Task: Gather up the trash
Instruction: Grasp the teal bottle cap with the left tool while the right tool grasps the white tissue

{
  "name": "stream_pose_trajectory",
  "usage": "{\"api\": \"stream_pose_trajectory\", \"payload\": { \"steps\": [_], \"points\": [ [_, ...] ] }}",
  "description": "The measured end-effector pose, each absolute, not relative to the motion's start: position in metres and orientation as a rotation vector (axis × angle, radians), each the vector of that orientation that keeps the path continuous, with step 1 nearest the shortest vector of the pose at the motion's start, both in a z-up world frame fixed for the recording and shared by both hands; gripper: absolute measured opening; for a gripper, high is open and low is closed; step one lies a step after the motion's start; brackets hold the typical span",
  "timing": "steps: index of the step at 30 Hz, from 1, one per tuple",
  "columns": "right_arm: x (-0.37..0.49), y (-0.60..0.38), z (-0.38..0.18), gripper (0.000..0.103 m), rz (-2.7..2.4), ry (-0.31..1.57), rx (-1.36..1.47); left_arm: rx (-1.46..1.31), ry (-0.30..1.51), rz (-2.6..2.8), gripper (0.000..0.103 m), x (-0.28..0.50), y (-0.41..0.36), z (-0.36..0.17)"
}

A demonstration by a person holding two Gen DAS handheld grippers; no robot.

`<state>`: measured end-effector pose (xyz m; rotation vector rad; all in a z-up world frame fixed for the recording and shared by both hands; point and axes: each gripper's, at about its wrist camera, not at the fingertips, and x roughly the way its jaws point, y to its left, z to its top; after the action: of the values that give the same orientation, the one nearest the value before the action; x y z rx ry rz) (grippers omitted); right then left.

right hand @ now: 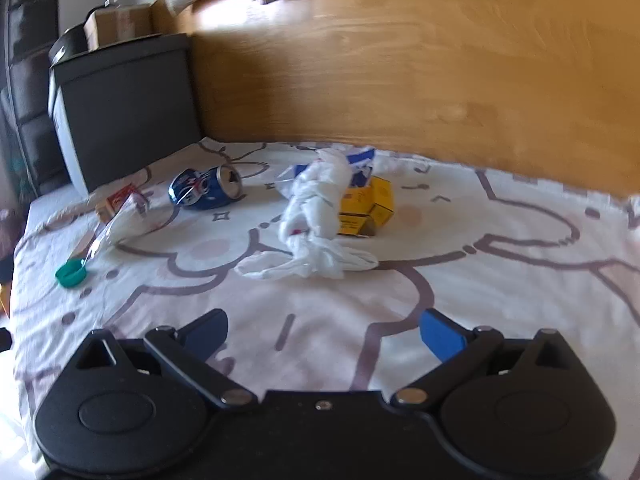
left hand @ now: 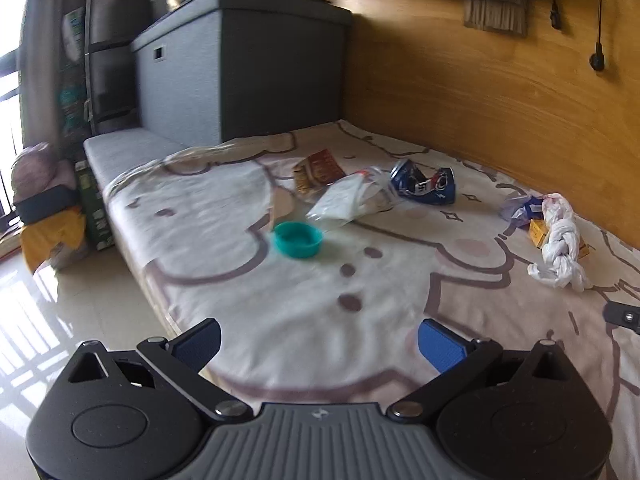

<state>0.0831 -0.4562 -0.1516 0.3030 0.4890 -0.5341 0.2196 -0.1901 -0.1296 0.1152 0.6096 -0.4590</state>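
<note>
Hovering above the near part of the bed [left hand: 224, 216], the left gripper [left hand: 320, 342] has its blue-padded jaws spread wide with nothing between them, and the right gripper [right hand: 324, 334] beside it hangs the same way, wide apart and empty. The trash lies scattered on the cartoon-printed sheet toward the far side of the bed, along the wooden wall [left hand: 460, 92]. A teal bottle cap [left hand: 298, 239] sits nearest the bed's outer edge, open side up, with a clear plastic bag [left hand: 346, 200] just behind it, its lower end close to the cap. A red and brown snack wrapper [left hand: 318, 170] lies partly under the far end of that bag. Next along, a crushed blue can [left hand: 424, 188] lies on its side, near the bag. Well apart from the can, toward the wall edge, a knotted white plastic bag [left hand: 560, 236] stretches toward the grippers, resting against a small yellow box [right hand: 366, 208] and a crumpled blue and white wrapper [right hand: 362, 160] behind it. A dark grey storage box [left hand: 240, 68] stands at the far end of the bed against the wall, with cardboard boxes [right hand: 118, 24] on top. Off the outer edge of the bed, glossy floor tiles [left hand: 68, 320] catch the window light, and a pile of bags [left hand: 48, 216] leans by the bed's far corner.
</note>
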Motion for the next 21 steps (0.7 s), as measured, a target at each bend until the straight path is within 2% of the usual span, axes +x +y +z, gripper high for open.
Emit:
{"api": "stream_pose_trajectory", "payload": {
  "steps": [6, 14, 21],
  "points": [
    [0.088, -0.483, -0.154, 0.103, -0.587, 0.468, 0.382, 0.192, 0.548, -0.487, 0.103, 0.256, -0.219, -0.135],
    [0.113, -0.522, -0.149, 0.103, -0.565, 0.42, 0.397, 0.214, 0.571, -0.463, 0.103, 0.311, -0.24, -0.149],
    [0.145, -0.549, -0.14, 0.103, -0.506, 0.374, 0.517, 0.208, 0.597, -0.456, 0.103, 0.342, -0.241, -0.163]
  ]
}}
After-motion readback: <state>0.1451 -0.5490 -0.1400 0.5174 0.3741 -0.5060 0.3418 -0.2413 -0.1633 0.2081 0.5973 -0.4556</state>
